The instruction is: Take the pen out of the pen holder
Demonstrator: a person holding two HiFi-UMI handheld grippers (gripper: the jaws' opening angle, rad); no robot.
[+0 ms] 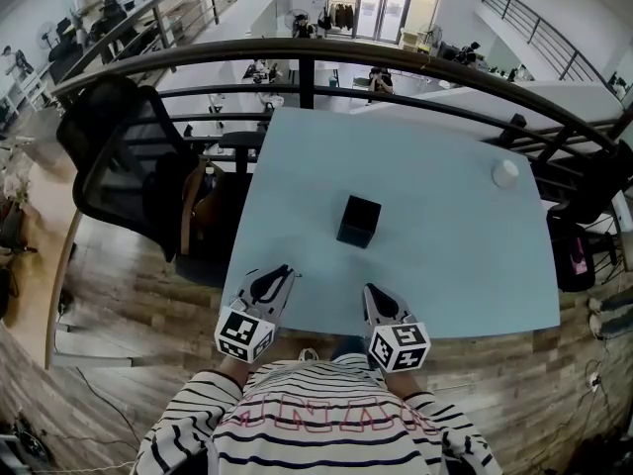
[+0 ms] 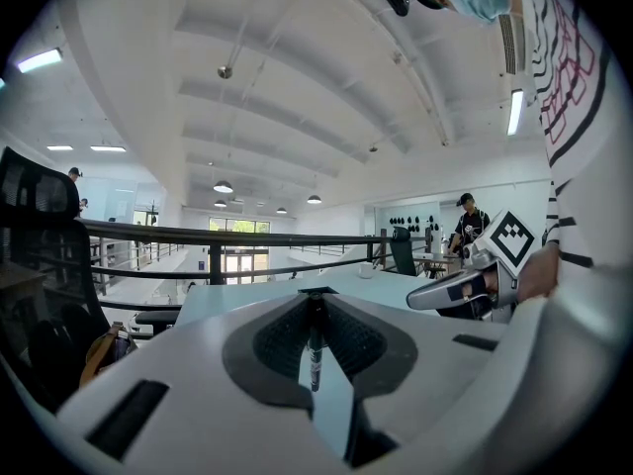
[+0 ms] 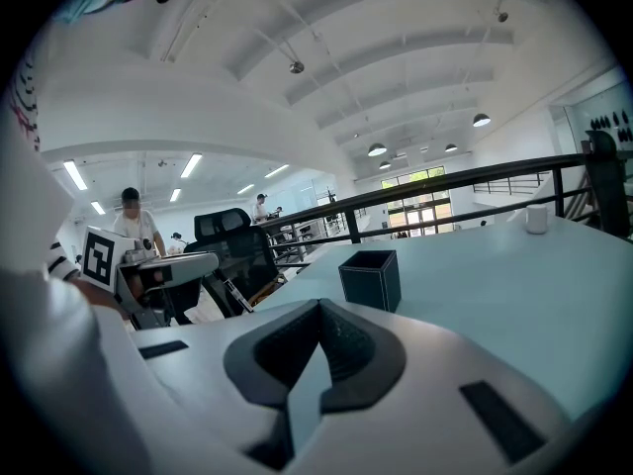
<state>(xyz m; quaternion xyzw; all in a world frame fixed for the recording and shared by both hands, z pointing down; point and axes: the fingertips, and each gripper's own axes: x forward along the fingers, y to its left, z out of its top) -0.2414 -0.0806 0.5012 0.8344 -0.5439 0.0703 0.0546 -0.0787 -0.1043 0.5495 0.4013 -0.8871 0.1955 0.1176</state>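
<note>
The black square pen holder [image 1: 358, 221] stands upright near the middle of the pale blue table [image 1: 465, 265]; it also shows in the right gripper view [image 3: 371, 278], where its top looks empty. My left gripper [image 1: 288, 275] is at the table's near edge, left of the holder, shut on a thin black pen [image 2: 315, 349] that stands upright between its pads. My right gripper [image 1: 369, 291] is at the near edge just in front of the holder, apart from it. Its jaws [image 3: 318, 310] are shut with nothing between them.
A small white cup [image 1: 505, 173] sits at the table's far right [image 3: 536, 219]. A black office chair [image 1: 129, 156] stands left of the table, with a dark railing [image 1: 307, 52] behind. The person's striped shirt [image 1: 316, 424] fills the bottom of the head view.
</note>
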